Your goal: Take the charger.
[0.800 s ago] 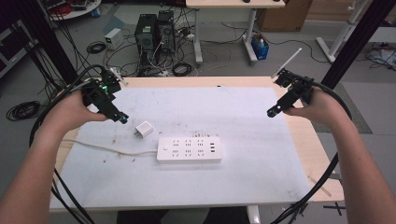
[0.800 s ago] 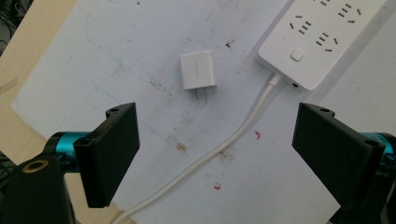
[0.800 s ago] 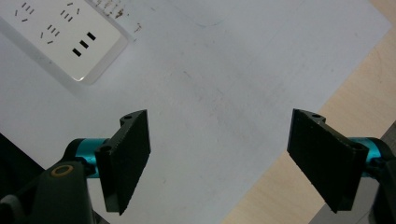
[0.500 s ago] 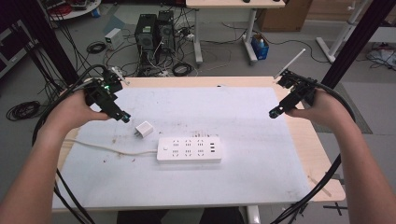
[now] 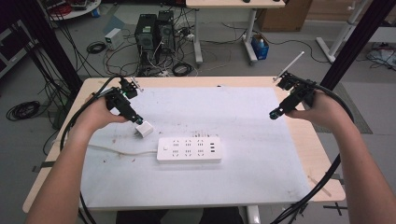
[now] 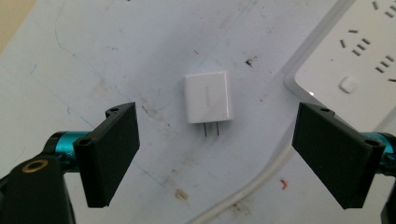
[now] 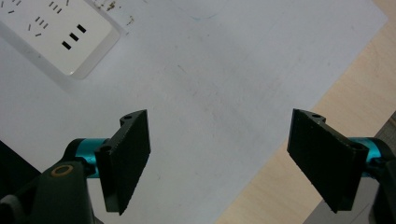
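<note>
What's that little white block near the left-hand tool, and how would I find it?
Start at the long white power strip in the middle of the table. Just beyond its left end, below the open left gripper, lies a small white charger. Unlike the strip, it is a plain cube with two metal prongs.

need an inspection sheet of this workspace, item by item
surface: white mat on a wooden table, scuffed and stained
job's things: white plug adapter lying flat, prongs toward the camera; white power strip beside it, sockets up
clutter: nothing seen on the mat
grippers: left gripper open above the adapter, not touching; right gripper open over the mat's edge, holding nothing
cables: strip's white cord runs left
surroundings: computer towers, floor cables
</note>
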`<state>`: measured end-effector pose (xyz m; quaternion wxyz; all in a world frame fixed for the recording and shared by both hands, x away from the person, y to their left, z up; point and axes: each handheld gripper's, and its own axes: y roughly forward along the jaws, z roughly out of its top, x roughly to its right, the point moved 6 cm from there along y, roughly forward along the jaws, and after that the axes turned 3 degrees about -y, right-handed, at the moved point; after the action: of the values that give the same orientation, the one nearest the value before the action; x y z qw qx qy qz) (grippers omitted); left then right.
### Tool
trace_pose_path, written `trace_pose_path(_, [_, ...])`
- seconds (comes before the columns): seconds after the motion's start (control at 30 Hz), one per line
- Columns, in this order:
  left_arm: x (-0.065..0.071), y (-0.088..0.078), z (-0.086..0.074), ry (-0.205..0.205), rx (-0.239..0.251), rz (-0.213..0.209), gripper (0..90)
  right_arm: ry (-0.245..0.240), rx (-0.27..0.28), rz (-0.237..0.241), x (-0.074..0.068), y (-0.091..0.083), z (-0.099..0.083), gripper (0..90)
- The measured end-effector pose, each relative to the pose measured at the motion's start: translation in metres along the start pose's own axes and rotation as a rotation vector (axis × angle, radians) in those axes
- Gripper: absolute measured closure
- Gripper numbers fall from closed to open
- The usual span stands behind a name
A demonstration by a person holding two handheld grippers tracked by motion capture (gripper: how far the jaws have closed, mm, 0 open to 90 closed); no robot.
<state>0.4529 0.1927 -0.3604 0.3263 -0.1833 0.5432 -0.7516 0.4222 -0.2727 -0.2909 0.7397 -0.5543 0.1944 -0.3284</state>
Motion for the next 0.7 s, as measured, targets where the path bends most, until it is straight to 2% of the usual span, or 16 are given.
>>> trace_pose_path(0.3, [-0.011,0.042,-0.010,-0.001,-0.066,-0.026,15.0,0.004,0.020,0.022,0.002,0.003,-0.005,20.9])
trace_pose_path(0.43, [-0.013,0.059,-0.013,-0.022,-0.093,-0.032,15.1,0.010,0.021,0.021,0.002,0.003,-0.007,20.9])
trace_pose_path(0.5, [-0.013,0.063,-0.014,-0.019,-0.102,-0.033,15.1,0.009,0.020,0.022,0.002,0.003,-0.007,20.9])
trace_pose_path(0.53, [-0.011,0.072,-0.015,-0.008,-0.131,-0.031,15.1,0.006,0.021,0.022,0.001,0.004,-0.008,20.9])
trace_pose_path(0.6, [-0.010,0.078,-0.015,0.007,-0.156,-0.032,15.2,0.004,0.020,0.023,0.001,0.005,-0.009,20.9])
trace_pose_path(0.7, [-0.008,0.086,-0.013,0.007,-0.175,-0.026,15.2,0.007,0.022,0.024,0.001,0.006,-0.009,20.9])
